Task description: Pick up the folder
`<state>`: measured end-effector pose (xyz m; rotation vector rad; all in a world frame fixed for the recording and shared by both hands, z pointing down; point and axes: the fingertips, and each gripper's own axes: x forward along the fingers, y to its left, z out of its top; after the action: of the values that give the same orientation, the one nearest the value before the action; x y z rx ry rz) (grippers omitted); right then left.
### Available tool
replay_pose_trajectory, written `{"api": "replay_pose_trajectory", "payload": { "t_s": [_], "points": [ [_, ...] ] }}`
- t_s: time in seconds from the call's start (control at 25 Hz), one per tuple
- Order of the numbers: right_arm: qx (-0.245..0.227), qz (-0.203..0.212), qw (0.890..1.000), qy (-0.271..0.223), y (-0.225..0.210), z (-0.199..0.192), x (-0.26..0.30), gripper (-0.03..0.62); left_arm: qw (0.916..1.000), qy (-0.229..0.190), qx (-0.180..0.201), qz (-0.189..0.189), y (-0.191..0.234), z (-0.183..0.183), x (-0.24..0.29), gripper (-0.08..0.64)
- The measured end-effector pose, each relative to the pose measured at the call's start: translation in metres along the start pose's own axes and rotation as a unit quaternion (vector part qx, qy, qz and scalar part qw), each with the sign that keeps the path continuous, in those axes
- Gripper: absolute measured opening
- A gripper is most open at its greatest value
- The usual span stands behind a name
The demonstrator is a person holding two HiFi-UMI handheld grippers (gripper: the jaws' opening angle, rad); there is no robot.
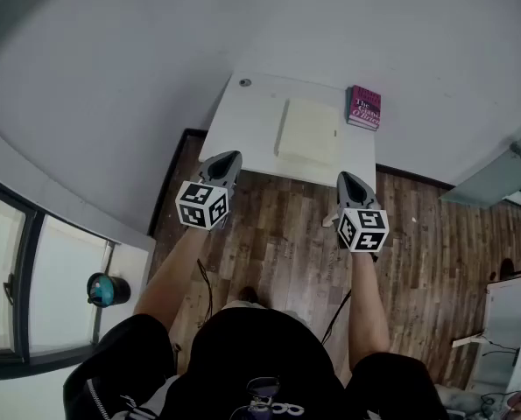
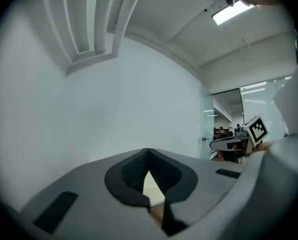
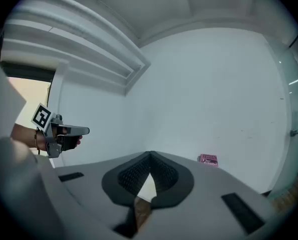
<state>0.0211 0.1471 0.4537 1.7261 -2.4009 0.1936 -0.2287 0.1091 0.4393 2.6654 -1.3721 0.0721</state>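
A pale cream folder (image 1: 308,129) lies flat on the small white table (image 1: 242,134), near its middle. My left gripper (image 1: 233,157) hovers over the wooden floor just short of the table's near left edge, jaws shut with nothing in them. Level with it, my right gripper (image 1: 345,177) hangs before the near right corner, also shut and empty. In the left gripper view the jaws (image 2: 149,151) meet at the tips. The right gripper view shows the same, with its jaws (image 3: 150,154) closed. Both grippers are apart from the folder.
A magenta book (image 1: 364,107) (image 3: 209,159) lies at the table's far right corner, beside the folder. A small round fitting (image 1: 244,83) sits at the far left corner. White walls stand behind the table, a window (image 1: 32,278) is at left and a glass door (image 1: 496,169) at right.
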Motion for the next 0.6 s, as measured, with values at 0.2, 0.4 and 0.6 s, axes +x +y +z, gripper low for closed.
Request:
{"api": "replay_pose_trajectory", "payload": {
  "t_s": [0.2, 0.4, 0.6],
  "points": [
    [-0.002, -0.002, 1.000, 0.003, -0.003, -0.006, 0.002, 0.024, 1.0000, 0.002, 0.002, -0.002, -0.003, -0.002, 0.008, 0.021],
    [0.008, 0.001, 1.000, 0.005, -0.004, -0.012, -0.001, 0.025, 0.9999, 0.007, -0.001, -0.008, -0.007, -0.004, 0.011, 0.021],
    [0.023, -0.002, 1.000, 0.003, -0.004, -0.016, -0.002, 0.025, 0.9998, 0.011, -0.001, -0.015, -0.006, -0.007, 0.013, 0.021]
  ]
}}
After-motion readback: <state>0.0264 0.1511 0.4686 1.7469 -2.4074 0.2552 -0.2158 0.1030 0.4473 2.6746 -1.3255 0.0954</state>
